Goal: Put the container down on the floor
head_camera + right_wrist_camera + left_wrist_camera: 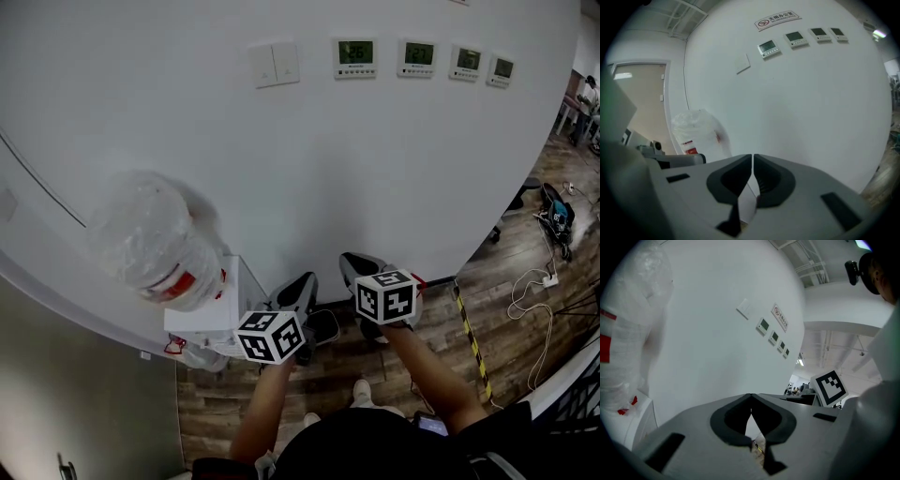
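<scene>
Reading wall sign: red prohibition circle, characters too small for me.
Thermostats: four, greenish displays, digits I can't read.
Container: rounded, crinkly clear wrap, red label, print blurred; on white boxy stand, left of both grippers.
Left gripper: jaws closed, nothing held.
Right gripper: jaws closed, nothing held.
Floor: wood planks.

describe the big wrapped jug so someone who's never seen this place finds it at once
Face the white wall with four small display panels in a row. Follow it left and down to the white unit standing at its foot; the jug sits on top. It is the only bulky, rounded, see-through thing there, wrapped in crinkly plastic film with a red label.
</scene>
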{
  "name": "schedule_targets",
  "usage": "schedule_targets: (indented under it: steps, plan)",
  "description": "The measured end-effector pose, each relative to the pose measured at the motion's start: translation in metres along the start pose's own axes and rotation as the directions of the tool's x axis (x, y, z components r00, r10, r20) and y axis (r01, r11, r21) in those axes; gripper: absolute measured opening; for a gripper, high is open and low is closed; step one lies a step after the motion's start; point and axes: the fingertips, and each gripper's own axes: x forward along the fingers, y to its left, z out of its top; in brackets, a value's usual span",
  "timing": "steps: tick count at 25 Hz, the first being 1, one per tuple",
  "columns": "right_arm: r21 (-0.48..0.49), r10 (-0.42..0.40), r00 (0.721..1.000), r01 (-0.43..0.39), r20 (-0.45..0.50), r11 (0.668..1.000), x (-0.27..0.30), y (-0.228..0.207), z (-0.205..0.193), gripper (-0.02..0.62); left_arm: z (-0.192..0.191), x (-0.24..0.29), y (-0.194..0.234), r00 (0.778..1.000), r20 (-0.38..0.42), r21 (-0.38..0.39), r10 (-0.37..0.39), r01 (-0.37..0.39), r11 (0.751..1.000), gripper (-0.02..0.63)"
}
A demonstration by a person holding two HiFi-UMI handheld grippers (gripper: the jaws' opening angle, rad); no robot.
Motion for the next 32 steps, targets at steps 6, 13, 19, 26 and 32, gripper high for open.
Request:
schedule_targets:
  steps: [6, 13, 19, 26, 32]
  plan:
    - [-0.015, 0.003, 1.000, -0.003, 0.024, 1.000, -0.016, 0.043, 0.000, 0.035, 0.013, -0.042, -0.001, 1.000, 0.025, 0.072, 0.001, -0.003, 0.997, 0.017]
    - [-0.074, -0.038, 0.997, 0.042, 0.061, 0.996, -0.037, 0.077, -0.004, 0.035, 0.020, -0.078, -0.008, 0.998, 0.045, 0.122, -0.034, 0.028, 0.992, 0.017]
    - [-0.099, -0.054, 0.995, 0.062, 0.080, 0.993, -0.055, 0.109, -0.020, 0.032, 0.011, -0.106, -0.009, 0.997, 0.028, 0.145, -0.065, 0.060, 0.988, 0.018]
    - [-0.093, -0.086, 0.992, 0.094, 0.089, 0.991, -0.069, 0.132, -0.035, 0.031, 0.006, -0.133, -0.007, 0.996, 0.035, 0.147, -0.081, 0.075, 0.986, 0.018]
    - [-0.098, -0.060, 0.988, 0.074, 0.141, 0.992, -0.084, 0.141, -0.027, 0.029, 0.009, -0.140, -0.018, 0.996, 0.048, 0.175, -0.081, 0.071, 0.982, 0.018]
